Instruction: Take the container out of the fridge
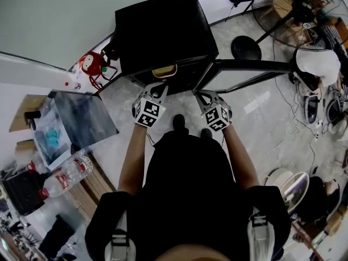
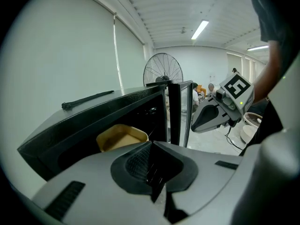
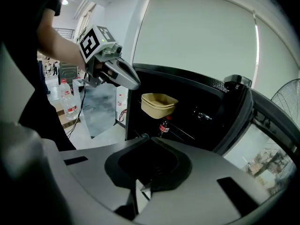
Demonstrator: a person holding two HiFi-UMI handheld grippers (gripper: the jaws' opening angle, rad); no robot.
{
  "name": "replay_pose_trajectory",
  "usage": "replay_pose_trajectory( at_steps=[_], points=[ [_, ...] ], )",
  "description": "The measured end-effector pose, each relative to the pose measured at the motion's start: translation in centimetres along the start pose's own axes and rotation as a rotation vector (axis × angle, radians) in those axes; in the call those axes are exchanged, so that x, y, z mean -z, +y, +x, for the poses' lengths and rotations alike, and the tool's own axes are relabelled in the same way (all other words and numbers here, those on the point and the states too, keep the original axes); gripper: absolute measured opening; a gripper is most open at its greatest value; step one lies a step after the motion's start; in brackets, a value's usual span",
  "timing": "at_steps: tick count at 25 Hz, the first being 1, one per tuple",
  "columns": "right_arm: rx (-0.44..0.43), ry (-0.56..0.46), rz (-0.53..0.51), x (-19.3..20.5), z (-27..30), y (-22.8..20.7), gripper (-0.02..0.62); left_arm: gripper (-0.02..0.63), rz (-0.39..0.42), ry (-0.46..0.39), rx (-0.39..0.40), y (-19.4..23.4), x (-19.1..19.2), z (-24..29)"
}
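Small black fridge (image 1: 163,31) seen from above, door (image 1: 255,66) swung open to the person's right; container (image 3: 158,104) set on the upper shelf inside, close to the front edge, in the left half of the opening. Container noted as tan, shallow, rectangular with rounded corners and a thickened lip; walls taper slightly downward; a second rim line is seen under the lip, so two nested trays may be present, though that cannot be settled; inner floor seen as plain tan in the left gripper view. A small bottle (image 3: 163,127) with a red label is seen on the shelf below it.

Left gripper (image 2: 152,172) held just in front of the opening, jaws closed together, nothing gripped; the container lies beyond its tips, untouched. Right gripper (image 3: 150,170) held beside it, nearer the door; jaws likewise brought together, nothing between them; kept apart from the container. Both grippers are angled downward toward the fridge front. A fan (image 2: 162,69) is seen behind the door.
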State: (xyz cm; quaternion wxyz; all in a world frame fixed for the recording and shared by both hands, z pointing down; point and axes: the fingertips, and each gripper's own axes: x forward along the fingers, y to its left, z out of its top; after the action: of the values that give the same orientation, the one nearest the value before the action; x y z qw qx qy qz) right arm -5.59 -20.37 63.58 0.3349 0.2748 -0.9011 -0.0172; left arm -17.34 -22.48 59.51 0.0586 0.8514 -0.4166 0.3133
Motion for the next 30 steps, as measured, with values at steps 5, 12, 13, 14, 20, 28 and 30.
replay_pose_trajectory(
  at_steps=[5, 12, 13, 14, 20, 28, 30],
  points=[
    [0.040, 0.016, 0.033, 0.5, 0.7, -0.9, -0.002, 0.021, 0.038, -0.002, 0.042, 0.8, -0.4, 1.7],
    [0.074, 0.036, 0.054, 0.5, 1.3, -1.6, -0.001, 0.021, 0.112, 0.018, 0.071, 1.7, -0.4, 3.1],
    [0.083, 0.038, 0.058, 0.5, 1.3, -1.9, -0.001, 0.021, 0.115, 0.019, 0.077, 1.7, -0.4, 3.3],
    [0.092, 0.040, 0.065, 0.5, 1.2, -2.2, -0.002, 0.021, 0.115, 0.020, 0.083, 1.8, -0.4, 3.5],
    [0.117, 0.048, 0.091, 1.0, 1.5, -3.2, -0.001, 0.023, 0.188, 0.056, 0.123, 1.7, 0.0, 4.6],
    [0.115, 0.054, 0.097, 1.1, 2.2, -3.0, -0.001, 0.139, 0.253, 0.098, 0.128, 2.2, 0.9, 5.2],
    [0.120, 0.053, 0.101, 1.1, 2.2, -3.1, -0.002, 0.152, 0.274, 0.116, 0.136, 2.1, 1.1, 5.5]
  ],
)
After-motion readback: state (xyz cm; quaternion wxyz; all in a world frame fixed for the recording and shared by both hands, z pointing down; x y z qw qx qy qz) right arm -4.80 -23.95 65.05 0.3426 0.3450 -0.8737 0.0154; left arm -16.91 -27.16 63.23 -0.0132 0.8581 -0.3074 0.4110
